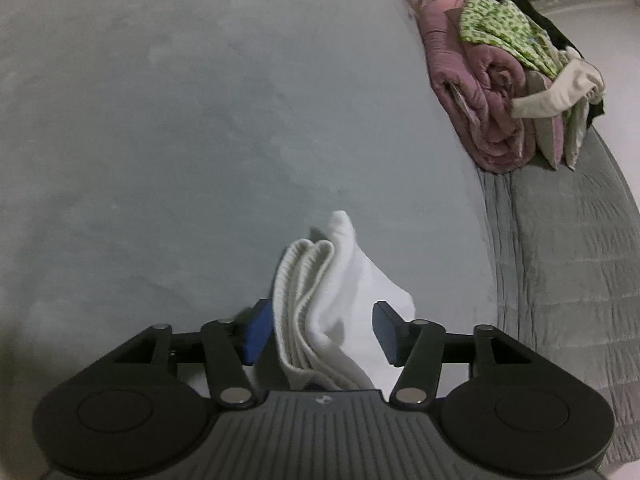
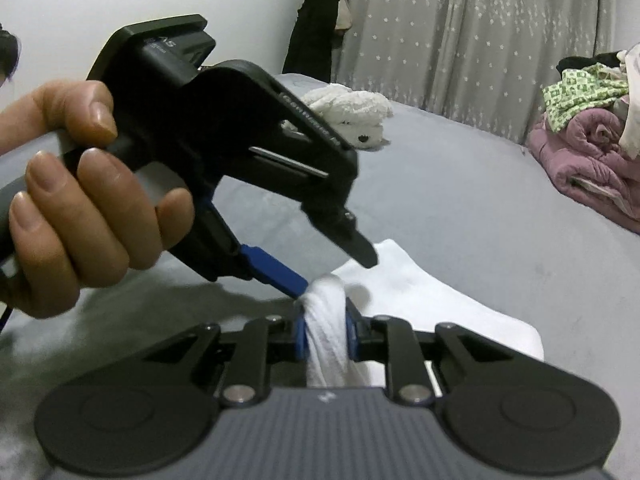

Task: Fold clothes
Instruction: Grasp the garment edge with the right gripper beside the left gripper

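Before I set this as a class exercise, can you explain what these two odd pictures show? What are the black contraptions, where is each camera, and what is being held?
No robot here: a person holds a black two-finger tool in each hand, and a wide-angle camera on each tool looks along its fingers. The left camera shows the left tool with its jaws apart around a white garment. The right camera shows the right tool pinching a bunched part of that white cloth, with the person's hand holding the left tool beside it. All this is over a grey bed. Further back lie a pile of unfolded clothes and a white soft toy.
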`<state>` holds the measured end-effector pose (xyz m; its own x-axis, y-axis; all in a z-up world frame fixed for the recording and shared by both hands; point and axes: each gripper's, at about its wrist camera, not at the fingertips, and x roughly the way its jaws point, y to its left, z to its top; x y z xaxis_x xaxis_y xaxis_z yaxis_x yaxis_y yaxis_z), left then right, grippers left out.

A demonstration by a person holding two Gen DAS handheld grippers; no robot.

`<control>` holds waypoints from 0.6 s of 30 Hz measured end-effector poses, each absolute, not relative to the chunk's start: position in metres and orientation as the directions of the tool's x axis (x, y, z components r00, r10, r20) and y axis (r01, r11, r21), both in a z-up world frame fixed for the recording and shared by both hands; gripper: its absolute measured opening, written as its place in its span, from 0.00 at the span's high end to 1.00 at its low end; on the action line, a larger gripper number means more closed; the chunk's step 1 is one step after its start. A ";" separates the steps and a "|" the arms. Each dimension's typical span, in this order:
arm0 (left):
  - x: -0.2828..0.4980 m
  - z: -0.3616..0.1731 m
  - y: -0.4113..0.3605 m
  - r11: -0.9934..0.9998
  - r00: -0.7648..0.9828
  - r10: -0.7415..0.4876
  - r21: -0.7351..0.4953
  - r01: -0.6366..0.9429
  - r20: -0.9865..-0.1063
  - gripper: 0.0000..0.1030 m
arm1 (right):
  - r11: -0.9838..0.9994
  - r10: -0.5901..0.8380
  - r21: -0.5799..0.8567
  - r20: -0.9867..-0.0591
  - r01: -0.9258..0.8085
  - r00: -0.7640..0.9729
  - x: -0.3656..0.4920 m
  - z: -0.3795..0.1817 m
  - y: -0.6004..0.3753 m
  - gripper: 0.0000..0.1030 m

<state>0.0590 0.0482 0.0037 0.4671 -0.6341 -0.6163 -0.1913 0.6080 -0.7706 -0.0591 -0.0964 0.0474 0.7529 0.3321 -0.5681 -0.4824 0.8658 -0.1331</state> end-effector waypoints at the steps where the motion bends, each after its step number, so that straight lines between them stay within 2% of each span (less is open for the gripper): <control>1: 0.060 0.003 0.046 0.613 0.460 -0.636 -0.767 -0.187 -0.620 0.46 | 0.865 0.332 -0.137 -0.565 -0.483 0.755 -0.059 0.047 -0.096 0.83; 6: 0.065 0.000 0.033 0.627 0.419 -0.655 -0.762 -0.163 -0.629 0.46 | 0.862 0.337 -0.143 -0.557 -0.487 0.759 -0.060 0.047 -0.096 0.83; 9: 0.065 0.003 0.026 0.662 0.427 -0.634 -0.738 -0.131 -0.645 0.50 | 0.859 0.339 -0.144 -0.557 -0.490 0.758 -0.061 0.047 -0.096 0.83; 10: 0.065 0.004 0.025 0.673 0.430 -0.628 -0.730 -0.118 -0.649 0.55 | 0.858 0.340 -0.145 -0.557 -0.492 0.758 -0.061 0.046 -0.096 0.83; 11: 0.066 0.006 0.023 0.689 0.430 -0.619 -0.717 -0.104 -0.657 0.65 | 0.858 0.341 -0.146 -0.557 -0.493 0.758 -0.062 0.046 -0.096 0.83; 13: 0.068 0.008 0.019 0.731 0.428 -0.592 -0.679 -0.074 -0.683 0.75 | 0.855 0.344 -0.146 -0.558 -0.498 0.755 -0.062 0.045 -0.095 0.83; 18: 0.060 0.013 0.012 0.800 0.449 -0.537 -0.600 0.000 -0.715 0.80 | 0.841 0.350 -0.162 -0.564 -0.516 0.748 -0.065 0.041 -0.093 0.83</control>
<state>0.0605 0.0122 0.0129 0.4487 -0.5366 -0.7146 0.0003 0.7997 -0.6003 -0.0646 -0.0929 0.0406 0.7480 0.3502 -0.5638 -0.5161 0.8411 -0.1622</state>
